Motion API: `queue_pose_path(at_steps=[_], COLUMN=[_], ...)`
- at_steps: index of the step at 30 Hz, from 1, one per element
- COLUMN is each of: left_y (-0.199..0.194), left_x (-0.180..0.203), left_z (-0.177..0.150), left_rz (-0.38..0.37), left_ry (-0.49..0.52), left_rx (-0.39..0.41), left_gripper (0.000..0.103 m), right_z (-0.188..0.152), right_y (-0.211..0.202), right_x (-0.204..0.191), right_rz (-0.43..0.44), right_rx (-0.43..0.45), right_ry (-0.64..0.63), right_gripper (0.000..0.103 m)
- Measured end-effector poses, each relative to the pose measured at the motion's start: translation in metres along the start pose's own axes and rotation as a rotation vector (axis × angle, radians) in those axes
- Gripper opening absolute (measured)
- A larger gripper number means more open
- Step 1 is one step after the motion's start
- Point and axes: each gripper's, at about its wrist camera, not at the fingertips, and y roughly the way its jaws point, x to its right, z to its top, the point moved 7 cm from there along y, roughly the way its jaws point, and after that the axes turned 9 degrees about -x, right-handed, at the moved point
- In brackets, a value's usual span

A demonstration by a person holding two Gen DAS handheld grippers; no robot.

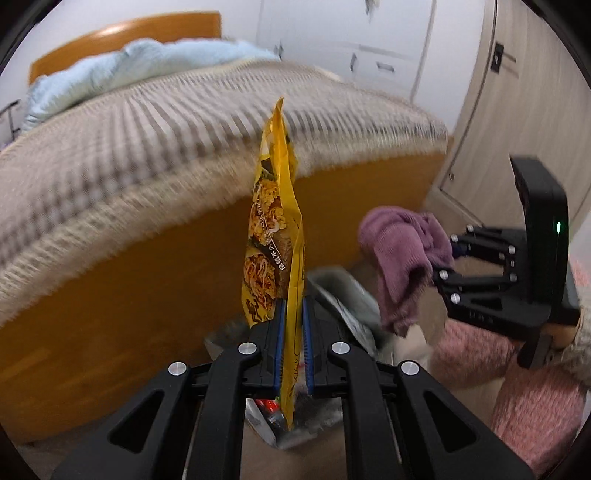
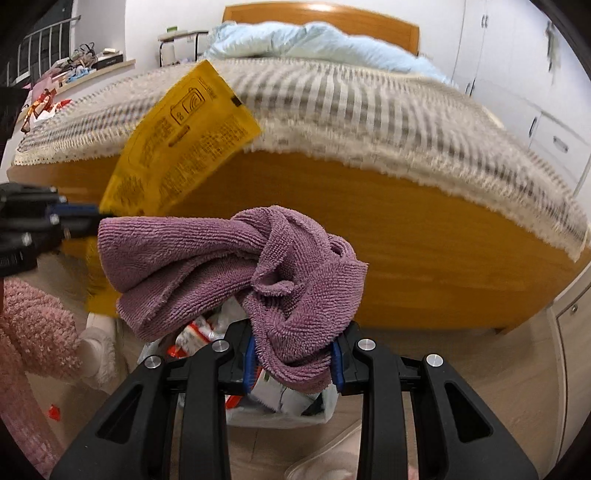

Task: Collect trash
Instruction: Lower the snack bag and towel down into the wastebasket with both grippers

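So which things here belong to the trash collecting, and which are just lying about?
Job:
- flat yellow printed food packet, clamped in the left gripper
- bin full of wrappers below both grippers
- small red scrap on the floor

Lying about:
- crumpled purple terry cloth, though the right gripper holds it
- bed's striped cover
- pale blue duvet

You have pale wood-look floor (image 2: 461, 369) under you, running up to the orange wooden bed (image 2: 406, 240). On the floor just near the bed's side stands a trash container (image 2: 280, 402), what looks like a bag-lined bin, with wrappers in it. A small red scrap (image 2: 54, 411) lies on the floor to the left. On the bed, a striped beige cover (image 2: 351, 107) spreads across the top, and a light blue quilt (image 2: 314, 40) lies bunched at the far end by the headboard (image 2: 321, 13).
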Motion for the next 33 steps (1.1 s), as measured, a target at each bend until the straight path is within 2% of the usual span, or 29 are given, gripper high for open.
queue_pose_path(at_steps=[3,6,10,14,18,24,33], left_y=[0.02,0.044,0.081,0.114,0.13,0.143,0.172], left_x=[0.007,0.009,0.001,-0.008,-0.012,-0.018,-0.02], left_z=[-0.008,-0.015,-0.027,-0.037,-0.043,-0.052,-0.055], left_rz=[-0.025,-0.063,-0.109,-0.14,-0.135,-0.12,-0.097], left_ry=[0.005,-0.031,-0.124,-0.202,-0.235,-0.276,-0.308], left_rx=[-0.063,-0.135,-0.246,-0.344,-0.398,-0.436,-0.489], left_gripper=[0.006,0.006,0.006,0.006,0.006,0.006,0.006], right_z=[-0.008,-0.012,-0.014,-0.014,-0.012,-0.007,0.0], right_y=[0.018,0.038,0.062,0.072,0.077,0.089,0.095], right_x=[-0.003,-0.006,-0.007,-0.012,-0.007,0.002,0.006], right_rz=[0.03,0.044,0.053,0.055,0.053,0.052,0.037], right_rx=[-0.068,-0.129,-0.208,-0.242,-0.265,-0.328,-0.345], right_ry=[-0.003,-0.014,-0.012,-0.018,-0.012,0.06,0.083], right_gripper=[0.03,0.03,0.03,0.03,0.03,0.03,0.03])
